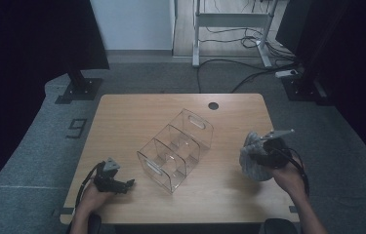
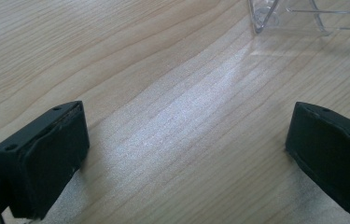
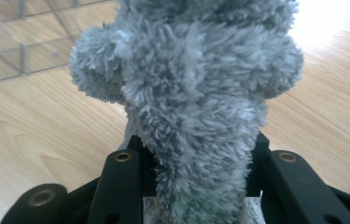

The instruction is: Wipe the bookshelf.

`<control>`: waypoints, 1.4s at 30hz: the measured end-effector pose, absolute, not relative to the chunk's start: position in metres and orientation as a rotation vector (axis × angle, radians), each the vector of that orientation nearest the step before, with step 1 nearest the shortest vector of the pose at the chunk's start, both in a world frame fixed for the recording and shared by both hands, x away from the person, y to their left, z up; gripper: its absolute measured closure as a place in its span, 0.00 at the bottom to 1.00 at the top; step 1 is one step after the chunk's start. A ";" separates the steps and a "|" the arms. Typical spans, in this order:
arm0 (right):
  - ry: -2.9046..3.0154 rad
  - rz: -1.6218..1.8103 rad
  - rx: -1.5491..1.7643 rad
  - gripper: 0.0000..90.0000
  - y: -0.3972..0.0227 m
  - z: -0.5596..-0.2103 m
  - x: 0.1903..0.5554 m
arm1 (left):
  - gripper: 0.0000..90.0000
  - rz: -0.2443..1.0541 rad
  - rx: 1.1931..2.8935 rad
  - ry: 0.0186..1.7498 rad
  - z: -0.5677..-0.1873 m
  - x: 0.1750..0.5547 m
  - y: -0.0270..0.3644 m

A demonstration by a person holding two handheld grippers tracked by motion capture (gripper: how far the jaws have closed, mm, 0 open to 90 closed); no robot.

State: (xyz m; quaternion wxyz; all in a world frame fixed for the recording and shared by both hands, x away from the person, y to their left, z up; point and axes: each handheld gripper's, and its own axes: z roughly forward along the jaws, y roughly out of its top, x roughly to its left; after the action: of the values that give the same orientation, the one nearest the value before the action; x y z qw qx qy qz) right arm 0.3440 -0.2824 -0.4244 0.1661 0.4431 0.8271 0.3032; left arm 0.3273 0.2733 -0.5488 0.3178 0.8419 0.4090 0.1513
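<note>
A light wooden counter (image 1: 122, 112) with a round dark hole (image 1: 213, 106) near its far edge was set on grey carpet (image 1: 29, 146). Beyond it, a white desk frame (image 1: 232, 22) and loose cables (image 1: 229, 73) were seen on the floor. A dark stand base (image 1: 79, 90) was placed far left.

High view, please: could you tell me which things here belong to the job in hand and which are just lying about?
Part of the job:
- grey fluffy cloth, clamped in the right gripper
- clear plastic organiser with compartments
- left gripper, open, holding nothing

Lying about:
- cables on the floor
- desk frame behind the table
</note>
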 end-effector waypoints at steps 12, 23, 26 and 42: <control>2.328 0.824 1.332 0.67 -0.299 -0.457 0.350 | 0.00 0.399 2.217 1.076 -0.549 0.327 0.273; 2.349 0.807 1.375 0.65 -0.298 -0.500 0.355 | 0.00 0.399 2.217 1.077 -0.549 0.327 0.273; 2.355 0.797 1.380 0.65 -0.298 -0.510 0.355 | 0.00 0.397 2.219 1.077 -0.549 0.327 0.273; 2.367 0.802 1.375 0.29 -0.299 -0.518 0.356 | 0.00 0.397 2.218 1.078 -0.549 0.327 0.273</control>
State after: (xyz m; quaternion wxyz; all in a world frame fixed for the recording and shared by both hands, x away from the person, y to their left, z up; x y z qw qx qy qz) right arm 0.3555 -0.2990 -0.5178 0.1440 0.4768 0.8212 0.2784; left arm 0.3274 0.2732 -0.5485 0.3162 0.8424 0.4094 0.1509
